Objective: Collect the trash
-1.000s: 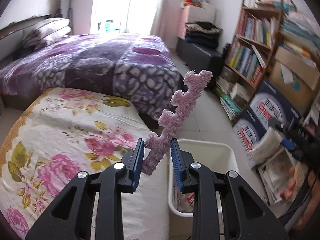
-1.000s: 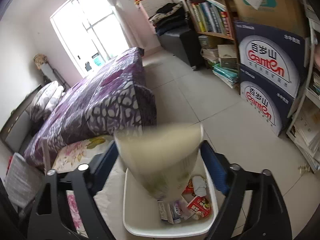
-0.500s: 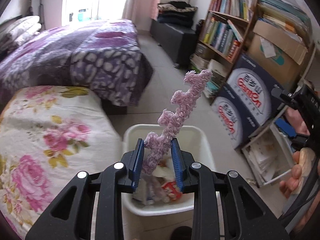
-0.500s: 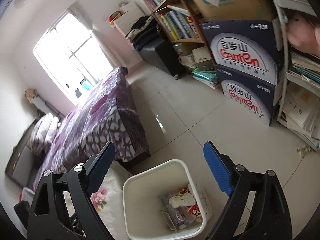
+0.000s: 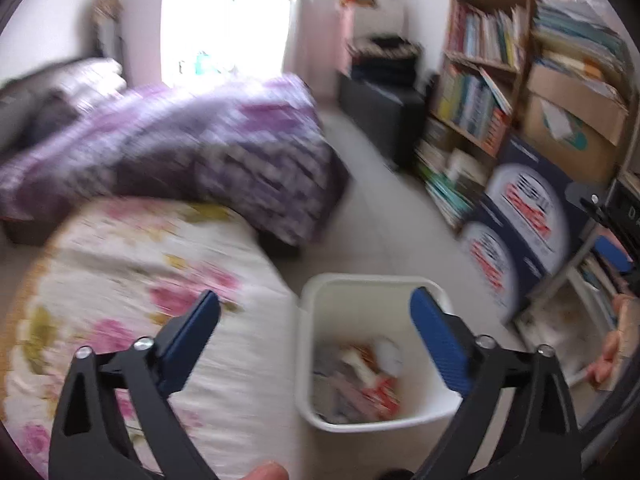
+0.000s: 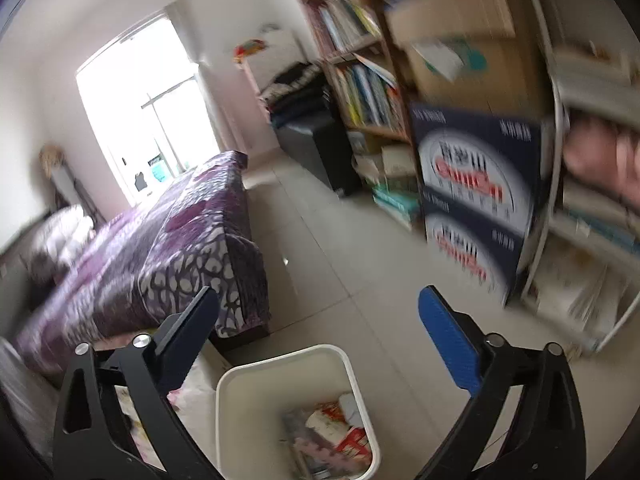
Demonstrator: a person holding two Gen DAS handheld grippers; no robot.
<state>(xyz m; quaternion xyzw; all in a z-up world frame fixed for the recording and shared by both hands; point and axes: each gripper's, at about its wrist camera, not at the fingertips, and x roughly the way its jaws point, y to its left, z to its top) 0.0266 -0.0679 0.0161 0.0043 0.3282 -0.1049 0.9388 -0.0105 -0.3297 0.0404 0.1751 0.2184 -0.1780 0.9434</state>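
A white trash bin (image 5: pixel 372 280) stands on the floor beside the flowered mattress, holding several wrappers and papers (image 5: pixel 356 380). My left gripper (image 5: pixel 314 300) hovers over the bin's near left side; its jaws are opening wide and nothing is between them. In the right wrist view the same bin (image 6: pixel 280 360) sits low in the picture with its trash (image 6: pixel 328 436) showing. My right gripper (image 6: pixel 318 295) is above it, its jaws also opening, with nothing between them. Both views are blurred by motion.
A flowered mattress (image 5: pixel 120 280) lies left of the bin, and a purple-covered bed (image 5: pixel 200 148) behind it. Blue printed cartons (image 5: pixel 520 220) and a bookshelf (image 5: pixel 480 92) line the right wall. Tiled floor (image 6: pixel 340 240) runs between them. A hand (image 5: pixel 616 344) shows at the right edge.
The left gripper has opened wide and the pink fuzzy strip is gone from its jaws. The right gripper let its pale roll go earlier, and has since widened and tilted upward.
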